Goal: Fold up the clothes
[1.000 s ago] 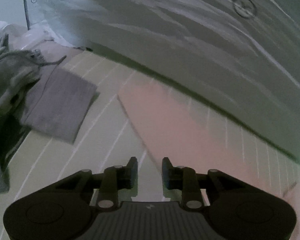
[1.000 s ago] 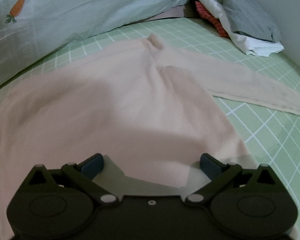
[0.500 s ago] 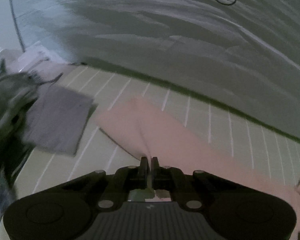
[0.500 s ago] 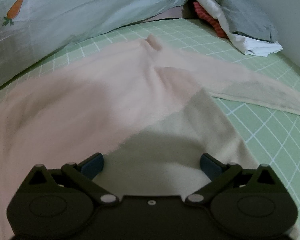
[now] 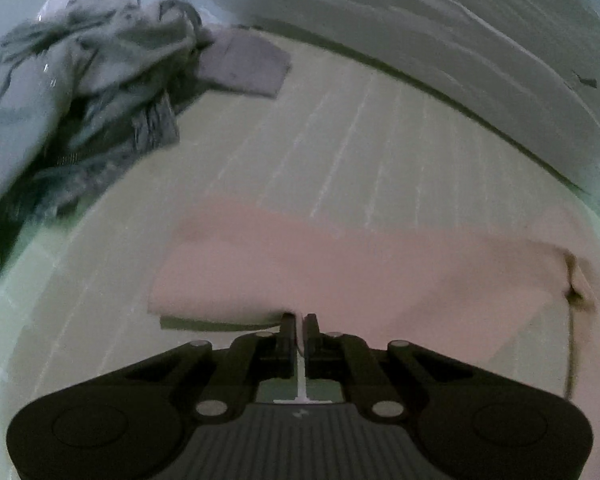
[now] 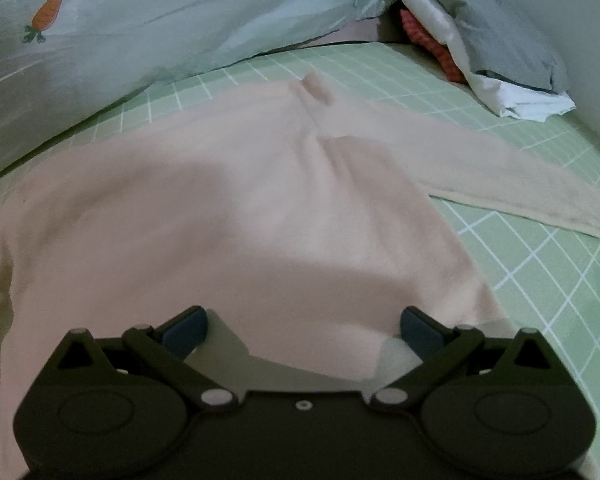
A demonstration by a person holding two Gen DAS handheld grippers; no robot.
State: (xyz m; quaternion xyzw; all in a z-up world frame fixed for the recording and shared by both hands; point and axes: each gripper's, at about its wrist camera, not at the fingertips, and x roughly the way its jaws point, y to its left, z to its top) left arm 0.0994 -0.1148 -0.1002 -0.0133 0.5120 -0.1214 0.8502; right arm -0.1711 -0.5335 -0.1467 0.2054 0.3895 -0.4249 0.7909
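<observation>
A pale pink long-sleeved sweater lies flat on the green checked bed sheet, its collar at the far end. One sleeve stretches out to the right. My right gripper hovers wide open over the sweater's near hem with nothing between its fingers. In the left wrist view, my left gripper pinches a thin fold of the other pink sleeve, which lies doubled across the sheet. Its jaws are opening slightly with the cloth still between them.
A heap of grey clothes and a folded grey cloth lie at the far left. A pale duvet with a carrot print runs along the back. Stacked folded clothes sit at the far right corner.
The left gripper shut on the pink sleeve and swept it sideways, so the sleeve now lies folded across. The right gripper has stayed still and open.
</observation>
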